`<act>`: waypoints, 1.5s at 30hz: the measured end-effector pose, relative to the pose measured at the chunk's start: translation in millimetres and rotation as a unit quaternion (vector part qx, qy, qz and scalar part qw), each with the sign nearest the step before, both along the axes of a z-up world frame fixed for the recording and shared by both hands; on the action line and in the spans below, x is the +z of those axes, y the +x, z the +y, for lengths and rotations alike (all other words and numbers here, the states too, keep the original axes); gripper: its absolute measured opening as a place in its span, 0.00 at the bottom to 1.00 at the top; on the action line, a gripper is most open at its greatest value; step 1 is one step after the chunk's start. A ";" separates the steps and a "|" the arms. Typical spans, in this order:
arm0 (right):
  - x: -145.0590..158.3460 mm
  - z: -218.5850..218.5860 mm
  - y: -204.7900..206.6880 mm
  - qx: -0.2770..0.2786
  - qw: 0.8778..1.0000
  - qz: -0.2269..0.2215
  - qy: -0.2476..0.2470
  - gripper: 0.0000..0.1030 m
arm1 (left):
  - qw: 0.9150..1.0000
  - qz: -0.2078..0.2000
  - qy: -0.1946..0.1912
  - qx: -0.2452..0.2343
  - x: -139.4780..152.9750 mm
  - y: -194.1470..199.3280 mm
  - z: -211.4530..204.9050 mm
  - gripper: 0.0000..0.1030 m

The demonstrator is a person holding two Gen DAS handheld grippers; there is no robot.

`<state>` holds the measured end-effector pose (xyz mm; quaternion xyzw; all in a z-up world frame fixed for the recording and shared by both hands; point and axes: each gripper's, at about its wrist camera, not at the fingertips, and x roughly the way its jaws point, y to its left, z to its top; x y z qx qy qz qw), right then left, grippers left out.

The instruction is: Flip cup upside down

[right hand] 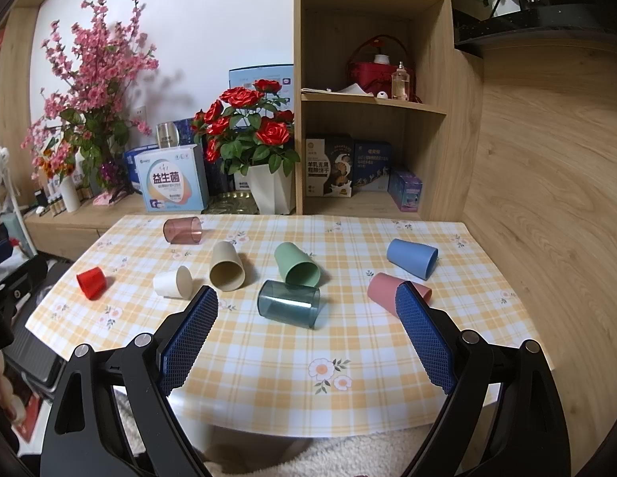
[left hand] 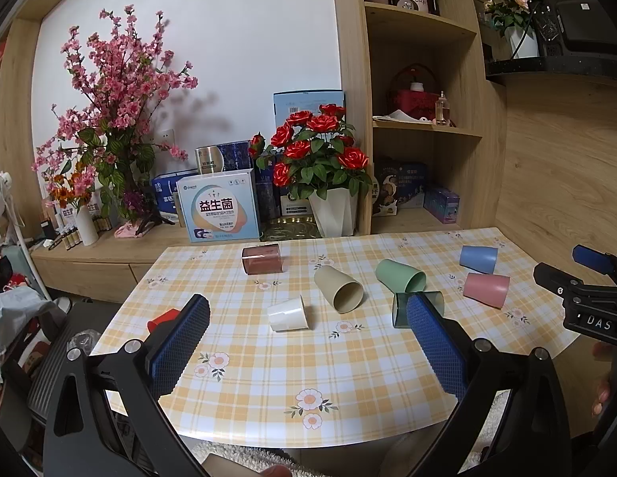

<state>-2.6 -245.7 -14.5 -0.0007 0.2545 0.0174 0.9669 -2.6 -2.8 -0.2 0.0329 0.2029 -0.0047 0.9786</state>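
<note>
1. Both pairs of tongs hung wide apart and held nothing: the left tongs (left hand: 308, 342) over the near edge of the table (left hand: 388, 389), the right tongs (right hand: 306, 330) likewise, a little further right.

2. Eight cups lay on their sides across the checked cloth, none yet mouth-down. We could not tell which one the task meant. The teal cup (right hand: 289, 303) lay nearest between the right fingers; the white cup (left hand: 288, 314) lay nearest ahead of the left.

3. Around them lay the beige cup (right hand: 226, 266), green cup (right hand: 297, 268), pink cup (right hand: 384, 292), blue cup (right hand: 412, 257), red cup (right hand: 91, 282) and brown cup (right hand: 182, 230), all apart from one another save green and teal, which lay close.

4. We judged the cups light, thin-walled and stiff, probably plastic, smooth enough to roll or skid away at a nudge.

5. We judged the best hold to be across the wall near mid-height, fingers on opposite sides, closing gently so that the rim did not squash or shoot out.

6. The taper meant that a grip close to the base could slip.
</note>
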 end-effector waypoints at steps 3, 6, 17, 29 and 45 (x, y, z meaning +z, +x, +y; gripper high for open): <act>0.0 0.1 0.8 0.000 1.000 0.001 0.000 0.85 | 1.000 0.001 -0.002 -0.003 -1.4 -0.1 -0.7 0.94; 0.1 -0.2 0.9 0.000 1.000 0.002 0.001 0.85 | 1.000 0.008 -0.010 -0.013 -6.9 0.1 -3.1 0.94; -18.8 -26.5 42.9 0.002 0.999 0.015 0.043 0.85 | 0.999 0.049 -0.009 0.020 -30.7 26.1 30.2 0.94; -68.1 -42.9 118.3 0.007 0.993 0.088 0.072 0.85 | 0.985 0.135 -0.042 0.096 -61.6 90.9 102.4 0.94; -119.5 -48.5 166.1 0.000 0.987 0.149 0.058 0.85 | 0.919 0.261 -0.266 0.125 -98.6 277.3 131.2 0.79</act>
